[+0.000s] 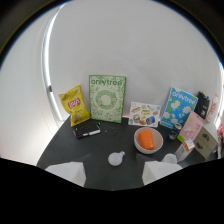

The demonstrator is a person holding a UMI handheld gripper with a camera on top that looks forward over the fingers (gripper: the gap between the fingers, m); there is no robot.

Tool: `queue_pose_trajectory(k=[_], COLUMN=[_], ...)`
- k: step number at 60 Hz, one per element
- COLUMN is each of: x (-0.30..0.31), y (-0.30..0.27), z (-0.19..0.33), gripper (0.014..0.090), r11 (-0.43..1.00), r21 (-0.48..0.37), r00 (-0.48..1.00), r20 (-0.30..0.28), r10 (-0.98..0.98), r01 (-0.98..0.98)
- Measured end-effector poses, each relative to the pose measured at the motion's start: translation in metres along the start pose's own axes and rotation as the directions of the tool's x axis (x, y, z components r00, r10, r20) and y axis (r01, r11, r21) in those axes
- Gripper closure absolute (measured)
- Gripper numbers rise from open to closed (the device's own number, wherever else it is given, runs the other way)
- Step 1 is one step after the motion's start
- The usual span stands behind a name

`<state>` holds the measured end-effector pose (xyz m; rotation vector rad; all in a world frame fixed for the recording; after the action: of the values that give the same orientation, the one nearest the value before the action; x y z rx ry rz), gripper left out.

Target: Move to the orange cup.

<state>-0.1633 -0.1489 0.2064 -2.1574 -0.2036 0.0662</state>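
Observation:
The orange cup (146, 139) lies on its side inside a beige bowl (155, 147) on the black table, ahead of my right finger and slightly beyond it. My gripper (114, 174) is open, its two pale fingertips (67, 172) spread wide with nothing held. A small white bulb-shaped object (116, 158) rests on the table just ahead of the gap between the fingers.
Against the white wall stand a yellow chips bag (75, 104), a green box (107, 98), a picture card (144, 114), a blue box (178, 107) and a pink box (192, 125). A black flat item (87, 131) lies before the chips. A small white cup (170, 158) sits right of the bowl.

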Motion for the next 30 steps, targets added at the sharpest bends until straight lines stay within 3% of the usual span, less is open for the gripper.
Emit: queue_pose_trajectory(k=[16,23,30], x=[-0.001,0.010,0.040], y=[0.009,0.028,0.052], z=[-0.010,-0.016,-0.018], gripper=[0.0191,0.0191,0.0191], r11=[1.000,0.998,0.993], r21=[-0.009,-0.050,-0.105], r00=[1.000,0.999,0.998], r20=[0.015,0.021,-0.010], r10=[-0.022,-0.039,-0.063], r01=[0.022,0.040,0.061])
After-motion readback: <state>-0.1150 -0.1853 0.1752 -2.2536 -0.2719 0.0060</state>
